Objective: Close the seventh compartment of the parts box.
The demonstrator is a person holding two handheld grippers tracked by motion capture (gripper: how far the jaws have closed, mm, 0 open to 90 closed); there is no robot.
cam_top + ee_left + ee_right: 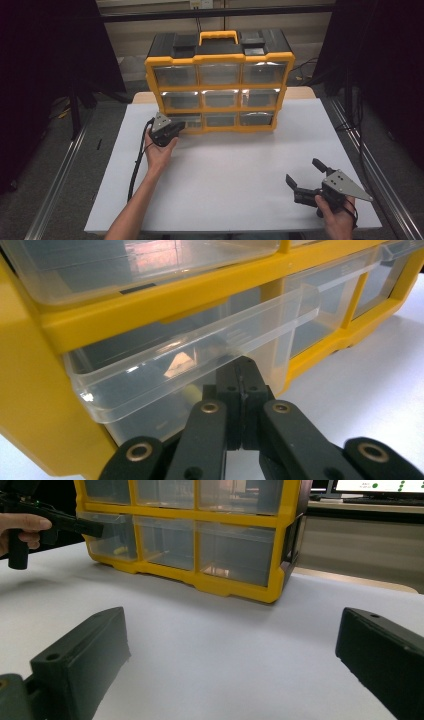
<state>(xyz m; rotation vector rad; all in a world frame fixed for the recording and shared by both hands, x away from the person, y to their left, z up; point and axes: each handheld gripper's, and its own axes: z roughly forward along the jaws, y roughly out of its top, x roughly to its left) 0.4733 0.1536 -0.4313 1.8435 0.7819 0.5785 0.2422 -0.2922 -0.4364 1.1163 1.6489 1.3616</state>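
My left gripper (176, 129) sits at the bottom-left drawer (190, 355) of the yellow organizer (219, 85), jaws pressed together just under its clear lip, perhaps pinching it; my left hand (160, 152) reaches forward; my right gripper (306, 177) rests well apart with jaws spread; something small and yellow (118, 551) lies inside the drawer.

A yellow-framed plastic drawer cabinet (220, 82) stands at the far middle of the white table (235, 175), the left gripper (176, 131) at its bottom-left clear drawer (165, 375), the right gripper (300, 181) near the table's front-right corner.
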